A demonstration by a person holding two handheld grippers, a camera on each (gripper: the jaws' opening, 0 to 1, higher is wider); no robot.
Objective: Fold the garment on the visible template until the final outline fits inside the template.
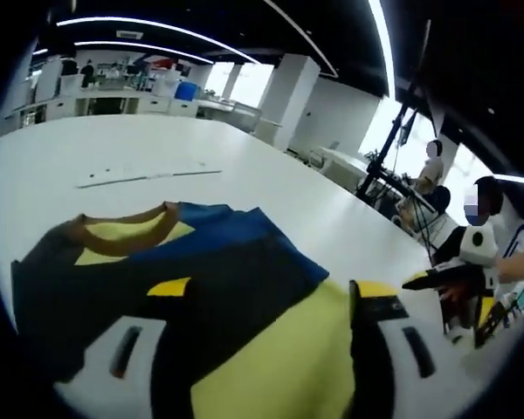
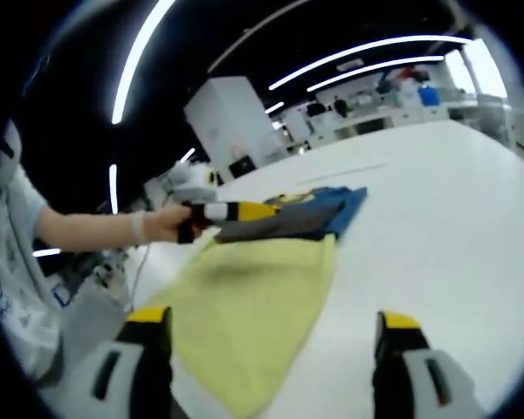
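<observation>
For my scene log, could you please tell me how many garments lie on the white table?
1: a yellow, blue and black fabric garment lies spread on the white table, near the left gripper; folds may hide more.

Bare table lies wide beyond my right jaws; the shirt spreads across my left side.

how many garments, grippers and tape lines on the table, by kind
garment: 1
grippers: 2, left gripper and right gripper
tape line: 1
total: 4
</observation>
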